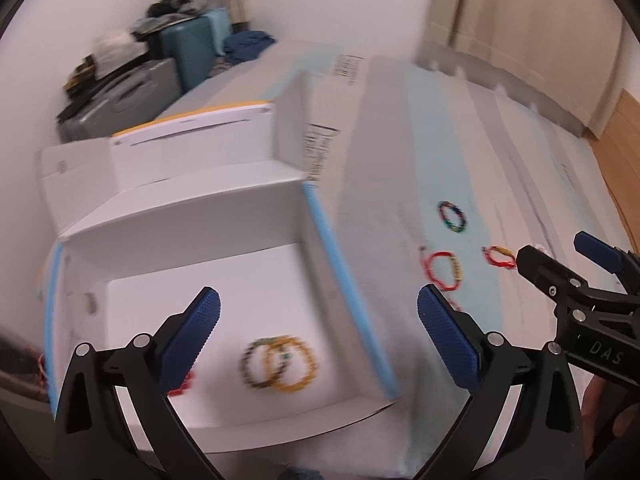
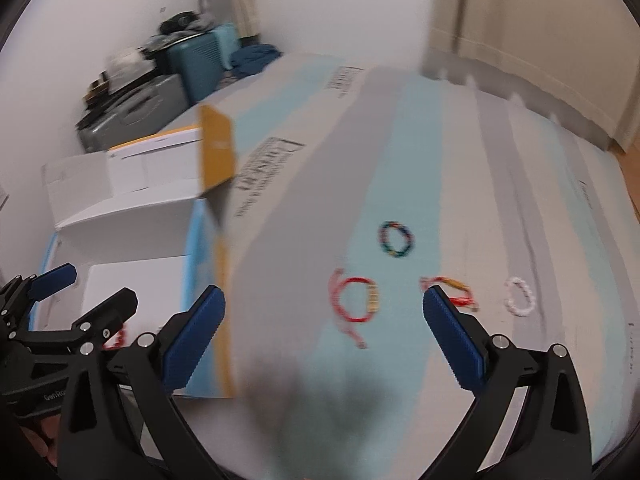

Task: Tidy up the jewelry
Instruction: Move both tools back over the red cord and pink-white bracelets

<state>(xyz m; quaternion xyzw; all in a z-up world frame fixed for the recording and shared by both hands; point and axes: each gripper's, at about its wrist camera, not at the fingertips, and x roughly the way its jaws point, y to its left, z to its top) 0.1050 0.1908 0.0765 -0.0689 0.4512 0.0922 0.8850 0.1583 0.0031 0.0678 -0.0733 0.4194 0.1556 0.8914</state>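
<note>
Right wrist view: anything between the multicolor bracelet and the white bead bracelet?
Nothing directly between the multicolor bracelet and the white bead bracelet: bare striped cloth, seen in the right wrist view. The small red-and-gold bracelet lies just below that line.

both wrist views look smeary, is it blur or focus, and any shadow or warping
Left wrist view: motion smear on the white box and its beaded bracelets, fisheye bending edges. Right wrist view: same smear on the red bracelet, dark shadow on the striped cover at bottom centre.
</note>
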